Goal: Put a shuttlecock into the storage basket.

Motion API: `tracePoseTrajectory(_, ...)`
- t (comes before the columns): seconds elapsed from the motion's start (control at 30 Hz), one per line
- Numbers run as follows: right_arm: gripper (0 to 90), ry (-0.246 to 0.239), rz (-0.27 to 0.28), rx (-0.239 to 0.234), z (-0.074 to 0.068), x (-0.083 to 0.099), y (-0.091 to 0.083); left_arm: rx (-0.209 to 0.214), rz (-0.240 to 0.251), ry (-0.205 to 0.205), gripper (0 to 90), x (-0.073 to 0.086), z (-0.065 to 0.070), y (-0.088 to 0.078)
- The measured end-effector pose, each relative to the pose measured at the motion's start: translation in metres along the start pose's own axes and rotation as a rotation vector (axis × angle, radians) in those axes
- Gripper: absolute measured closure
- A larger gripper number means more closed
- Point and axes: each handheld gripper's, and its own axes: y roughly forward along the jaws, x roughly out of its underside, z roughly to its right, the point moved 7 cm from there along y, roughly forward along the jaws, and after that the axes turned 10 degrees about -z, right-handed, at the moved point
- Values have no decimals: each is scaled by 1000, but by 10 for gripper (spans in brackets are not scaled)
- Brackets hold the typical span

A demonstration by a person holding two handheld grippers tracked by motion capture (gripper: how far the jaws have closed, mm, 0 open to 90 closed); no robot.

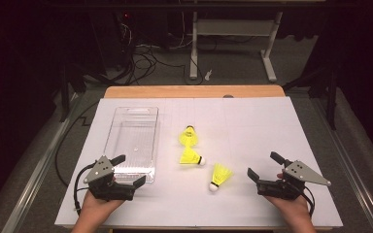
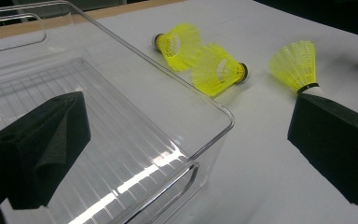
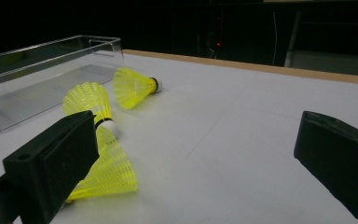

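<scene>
- Hovering at the near edge of the white table (image 1: 252, 116), the left gripper (image 1: 126, 171) and right gripper (image 1: 261, 168) both stand with jaws wide apart, holding nothing.
- Three yellow shuttlecocks lie loose on the table between them: the far shuttlecock (image 1: 189, 136) and the middle shuttlecock (image 1: 191, 157) close together just right of the clear tray (image 1: 148, 121), the near shuttlecock (image 1: 220, 175) a little apart, nearer the right gripper.
- The clear tray sits empty on the left side, its near end right at the left gripper, one jaw of which hangs over the tray's floor in the left gripper view.
- The work in hand looks like gathering the shuttlecocks into the tray, and none is in yet.
- The near shuttlecock, cork pointing toward the person, is the likely first pick for the right gripper.
- Closing the jaws on the cork or the firm neck just above it should serve better than squeezing the mesh skirt, which would likely flex and slip.
- A low, level approach along the table seems wise, since a nudge could roll the shuttlecock in an arc.
- The left gripper may do well to steady the light tray's rim during the drop.
</scene>
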Motion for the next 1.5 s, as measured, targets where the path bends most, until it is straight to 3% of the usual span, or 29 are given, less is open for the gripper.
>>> tracePoseTrajectory(1.5,5,5,-22,-8,-1,6,4,-11,7,-16,4,0,-6,-4)
